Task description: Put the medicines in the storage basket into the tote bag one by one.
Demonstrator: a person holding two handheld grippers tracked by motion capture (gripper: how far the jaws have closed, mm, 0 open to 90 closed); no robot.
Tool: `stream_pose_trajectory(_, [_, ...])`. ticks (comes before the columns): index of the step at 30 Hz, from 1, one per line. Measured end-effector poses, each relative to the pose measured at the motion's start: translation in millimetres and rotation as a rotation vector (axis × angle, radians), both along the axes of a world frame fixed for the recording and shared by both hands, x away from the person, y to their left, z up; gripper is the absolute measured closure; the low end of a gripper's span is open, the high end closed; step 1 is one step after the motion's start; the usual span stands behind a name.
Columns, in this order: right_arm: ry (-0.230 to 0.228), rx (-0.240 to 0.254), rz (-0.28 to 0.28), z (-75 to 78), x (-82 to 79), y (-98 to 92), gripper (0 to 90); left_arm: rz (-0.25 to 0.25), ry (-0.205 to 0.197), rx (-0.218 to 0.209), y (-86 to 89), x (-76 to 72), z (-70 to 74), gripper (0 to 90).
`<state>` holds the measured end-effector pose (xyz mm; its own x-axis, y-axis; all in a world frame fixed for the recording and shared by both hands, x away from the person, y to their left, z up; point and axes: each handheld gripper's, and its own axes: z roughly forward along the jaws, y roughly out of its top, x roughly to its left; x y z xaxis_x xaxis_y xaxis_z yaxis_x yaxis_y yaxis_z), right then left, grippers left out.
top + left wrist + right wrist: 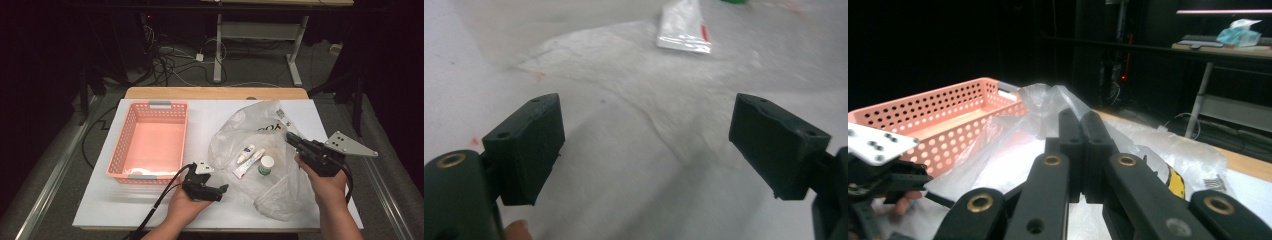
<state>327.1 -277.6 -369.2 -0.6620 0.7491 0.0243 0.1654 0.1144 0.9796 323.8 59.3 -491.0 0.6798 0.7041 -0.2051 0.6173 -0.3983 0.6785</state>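
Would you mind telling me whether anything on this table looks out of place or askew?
Nothing looks damaged or spilled. The clear plastic bag lies crumpled with a tube, a small bottle and a white-capped jar inside, while the pink basket sits empty.

A crumpled clear plastic bag [260,150] lies on the table's right side, its top edge lifted.

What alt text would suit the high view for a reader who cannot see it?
The right tongs pinch up a clear plastic bag holding two tubes and a small jar, while the open left tongs approach its mouth. An empty pink basket sits left on the white table.
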Motion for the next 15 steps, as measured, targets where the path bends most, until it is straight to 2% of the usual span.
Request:
stream_pose_trajectory(2, [-0.005, 0.002, -0.01, 1.8, -0.7, -3.7, 90.0, -0.004, 0.013, 0.0, -3.7, 5.6, -0.5, 13.0])
stream_pose_trajectory(3, [-0.007, 0.002, -0.015, 2.4, -1.2, -5.6, 90.0, -0.002, 0.019, 0.011, -5.2, 8.5, -0.5, 8.6])
stream_pose_trajectory(5, [-0.01, 0.002, -0.024, 2.7, -2.9, -9.3, 90.0, -0.012, 0.026, 0.012, -9.0, 13.1, -0.9, 5.2])
stream_pose_trajectory(8, [-0.007, -0.009, -0.034, 0.7, -6.9, -12.0, 90.0, -0.029, -0.004, 0.069, -20.0, 17.0, -1.6, 6.6])
stream_pose_trajectory(9, [0.001, -0.012, -0.033, -0.5, -8.5, -11.7, 90.0, -0.028, -0.03, 0.116, -24.7, 16.0, -1.7, 8.6])
stream_pose_trajectory(10, [0.001, -0.02, -0.032, -2.2, -9.5, -10.9, 90.0, -0.041, -0.04, 0.123, -26.7, 16.3, -1.5, 12.7])
stream_pose_trajectory(12, [0.011, -0.038, -0.025, -6.0, -11.6, -7.3, 90.0, -0.024, -0.039, 0.105, -24.4, 17.5, -0.8, 19.9])
stream_pose_trajectory(15, [0.023, -0.052, -0.014, -9.9, -13.7, -2.5, 90.0, -0.027, -0.056, 0.093, -23.9, 14.5, -0.7, 37.0])
